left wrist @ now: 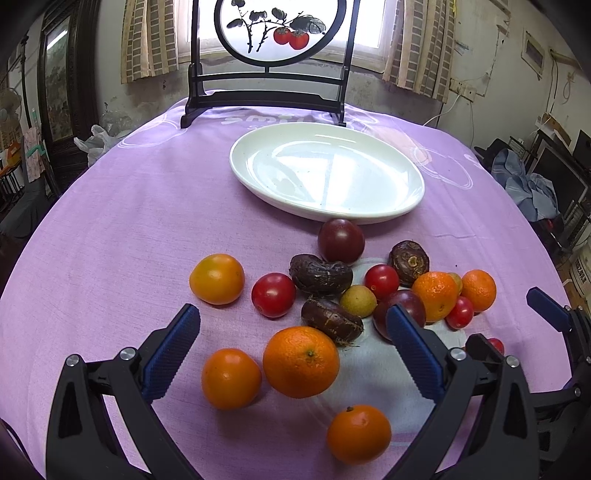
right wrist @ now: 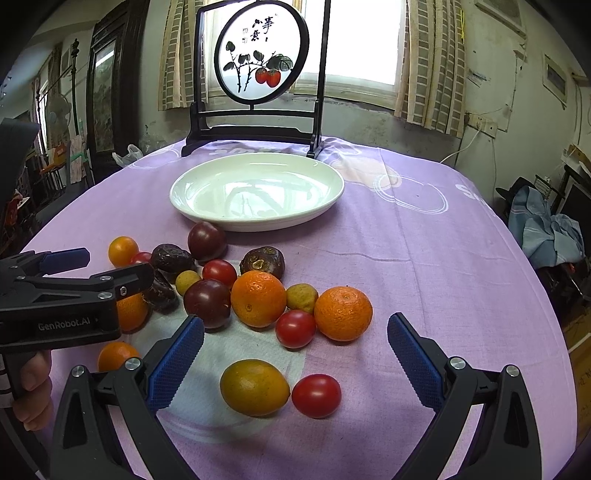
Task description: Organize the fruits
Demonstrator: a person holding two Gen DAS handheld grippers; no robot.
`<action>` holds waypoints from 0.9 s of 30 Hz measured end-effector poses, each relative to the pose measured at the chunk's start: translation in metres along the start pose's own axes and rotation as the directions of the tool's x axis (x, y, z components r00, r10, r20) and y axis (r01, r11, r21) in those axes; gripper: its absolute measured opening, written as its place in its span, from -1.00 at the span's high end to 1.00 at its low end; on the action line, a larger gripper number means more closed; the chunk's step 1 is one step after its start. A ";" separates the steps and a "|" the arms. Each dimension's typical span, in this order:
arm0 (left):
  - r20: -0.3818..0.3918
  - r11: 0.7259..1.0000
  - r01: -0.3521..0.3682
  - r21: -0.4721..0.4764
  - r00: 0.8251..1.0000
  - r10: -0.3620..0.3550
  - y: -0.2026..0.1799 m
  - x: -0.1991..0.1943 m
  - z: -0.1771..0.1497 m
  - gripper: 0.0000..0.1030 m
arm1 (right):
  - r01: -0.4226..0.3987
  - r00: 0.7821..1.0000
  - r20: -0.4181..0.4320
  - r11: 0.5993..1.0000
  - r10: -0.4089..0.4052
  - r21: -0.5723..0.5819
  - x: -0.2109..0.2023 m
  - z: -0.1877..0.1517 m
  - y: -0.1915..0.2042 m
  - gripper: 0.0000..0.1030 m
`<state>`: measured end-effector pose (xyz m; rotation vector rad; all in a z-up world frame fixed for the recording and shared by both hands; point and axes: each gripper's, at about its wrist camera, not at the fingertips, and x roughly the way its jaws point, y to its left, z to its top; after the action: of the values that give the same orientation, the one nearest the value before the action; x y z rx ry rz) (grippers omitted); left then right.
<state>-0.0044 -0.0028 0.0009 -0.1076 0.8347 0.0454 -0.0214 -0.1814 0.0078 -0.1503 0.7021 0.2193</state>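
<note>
Several fruits lie loose on the purple tablecloth in front of an empty white oval plate (left wrist: 402, 206) (right wrist: 325, 206). They include oranges (left wrist: 301, 361) (right wrist: 258, 298), red tomatoes (left wrist: 273, 294) (right wrist: 316, 395), dark plums (left wrist: 341, 240) (right wrist: 207, 240) and brown water chestnuts (left wrist: 320, 275). My left gripper (left wrist: 293, 321) is open above an orange, touching nothing. My right gripper (right wrist: 295, 328) is open over a yellow-green citrus (right wrist: 254, 387) and a red tomato. The left gripper also shows at the left of the right wrist view (right wrist: 88, 269).
A dark wooden stand with a round painted screen (left wrist: 280, 29) (right wrist: 260, 61) rises behind the plate. The round table edge curves away on both sides. A white plastic bag (left wrist: 94, 142) lies past the far left edge; blue cloth (right wrist: 546, 232) sits off to the right.
</note>
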 end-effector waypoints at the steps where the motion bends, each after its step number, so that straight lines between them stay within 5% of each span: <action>1: 0.000 1.000 0.000 0.000 1.000 0.000 0.000 0.000 0.000 -0.92 | 0.000 1.000 0.000 1.000 0.000 0.000 0.000 0.000 0.000 -0.93; 27: -0.003 1.000 -0.007 0.005 1.000 0.007 -0.003 0.002 -0.001 -0.92 | 0.008 1.000 -0.004 1.000 -0.008 0.010 0.000 -0.002 -0.004 -0.93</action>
<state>-0.0038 -0.0061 -0.0007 -0.1002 0.8381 0.0493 -0.0215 -0.1858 0.0065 -0.1435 0.7062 0.2080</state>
